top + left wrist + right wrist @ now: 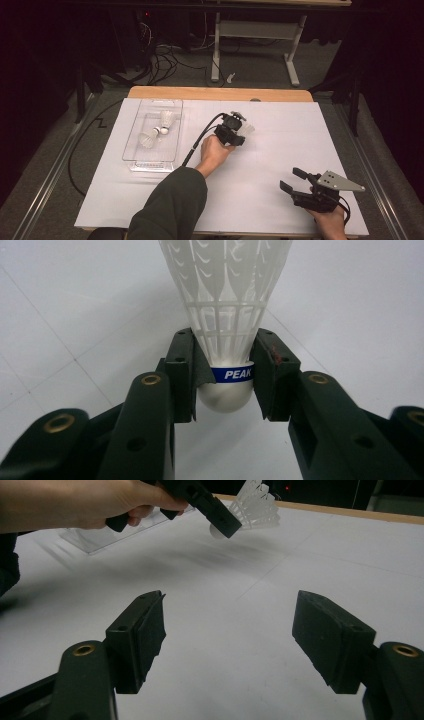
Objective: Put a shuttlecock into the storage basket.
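Note:
My left gripper is shut on a white plastic shuttlecock, its pads squeezing the blue-banded cork base from both sides, skirt pointing away. From above, this gripper holds the shuttlecock just over the white sheet near the middle of the table. A clear tray at the left holds two more shuttlecocks. My right gripper rests near the front right, open, with bare sheet between its jaws. Farther off in the right gripper view is the held shuttlecock.
A white sheet covers the table, whose wooden back edge shows beyond it. A black cable trails from the left gripper toward the forearm. Cables and a table frame stand on the floor behind.

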`<state>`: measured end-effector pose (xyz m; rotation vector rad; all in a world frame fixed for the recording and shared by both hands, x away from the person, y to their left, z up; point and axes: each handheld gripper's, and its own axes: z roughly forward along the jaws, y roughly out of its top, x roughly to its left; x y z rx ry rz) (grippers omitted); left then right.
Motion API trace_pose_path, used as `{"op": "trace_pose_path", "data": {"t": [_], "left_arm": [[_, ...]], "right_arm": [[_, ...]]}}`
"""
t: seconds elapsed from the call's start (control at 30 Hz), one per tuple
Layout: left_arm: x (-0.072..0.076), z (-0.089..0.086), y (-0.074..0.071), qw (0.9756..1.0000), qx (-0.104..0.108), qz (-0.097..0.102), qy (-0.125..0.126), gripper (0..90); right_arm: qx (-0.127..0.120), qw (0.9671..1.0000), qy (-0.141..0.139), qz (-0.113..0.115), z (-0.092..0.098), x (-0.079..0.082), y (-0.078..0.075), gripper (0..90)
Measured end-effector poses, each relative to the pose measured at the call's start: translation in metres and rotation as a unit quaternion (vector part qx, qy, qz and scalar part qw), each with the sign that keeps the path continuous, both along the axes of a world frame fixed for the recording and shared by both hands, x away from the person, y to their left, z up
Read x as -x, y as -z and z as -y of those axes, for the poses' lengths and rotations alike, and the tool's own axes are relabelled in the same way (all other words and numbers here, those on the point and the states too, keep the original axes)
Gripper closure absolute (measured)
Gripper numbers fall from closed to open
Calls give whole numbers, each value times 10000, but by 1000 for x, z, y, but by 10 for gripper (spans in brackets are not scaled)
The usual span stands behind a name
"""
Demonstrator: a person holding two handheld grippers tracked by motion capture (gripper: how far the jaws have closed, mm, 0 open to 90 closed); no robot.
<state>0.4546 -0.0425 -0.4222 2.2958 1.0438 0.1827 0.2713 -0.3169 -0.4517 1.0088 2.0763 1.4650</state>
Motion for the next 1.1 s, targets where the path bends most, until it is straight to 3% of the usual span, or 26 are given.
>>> {"op": "trace_pose_path", "data": {"t": [0.47, 1.1], "left_arm": [[12, -8, -20, 9994, 188, 272, 82, 654], [26, -18, -33, 9981, 347, 492, 151, 654]], "right_arm": [[4, 10000, -5, 0, 0, 0, 0, 294], [21, 10000, 3, 8, -1, 0, 0, 293]]}}
